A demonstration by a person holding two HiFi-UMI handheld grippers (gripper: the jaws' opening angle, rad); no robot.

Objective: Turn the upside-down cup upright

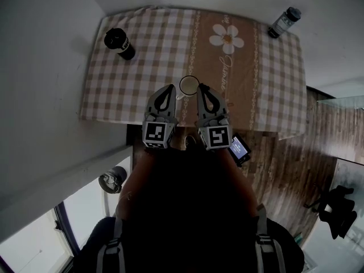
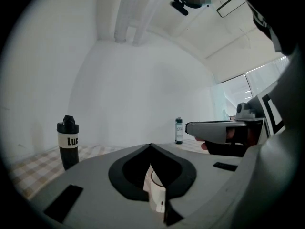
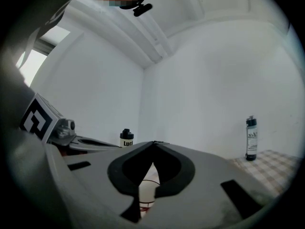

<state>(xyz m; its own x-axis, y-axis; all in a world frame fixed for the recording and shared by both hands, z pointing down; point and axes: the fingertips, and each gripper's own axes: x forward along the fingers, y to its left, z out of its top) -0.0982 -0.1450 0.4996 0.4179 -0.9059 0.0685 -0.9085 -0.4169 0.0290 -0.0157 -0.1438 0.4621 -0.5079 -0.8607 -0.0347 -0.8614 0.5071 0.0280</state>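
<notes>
White cup [image 1: 189,85] standing between two closed grippers at the frame's centre.
The cup stands on the checked tablecloth [image 1: 267,84], near its lower edge. Its long axis is vertical, and a round white-rimmed end faces up; I cannot tell whether that end is mouth or base, or whether anything is inside. A black bottle [image 1: 120,44] with a white band stands upper left and a clear bottle [image 1: 284,22] with a dark cap upper right, both capped, contents unseen. The left gripper [image 1: 170,89] and right gripper [image 1: 201,88] flank the cup, each with its fingers together on nothing.
</notes>
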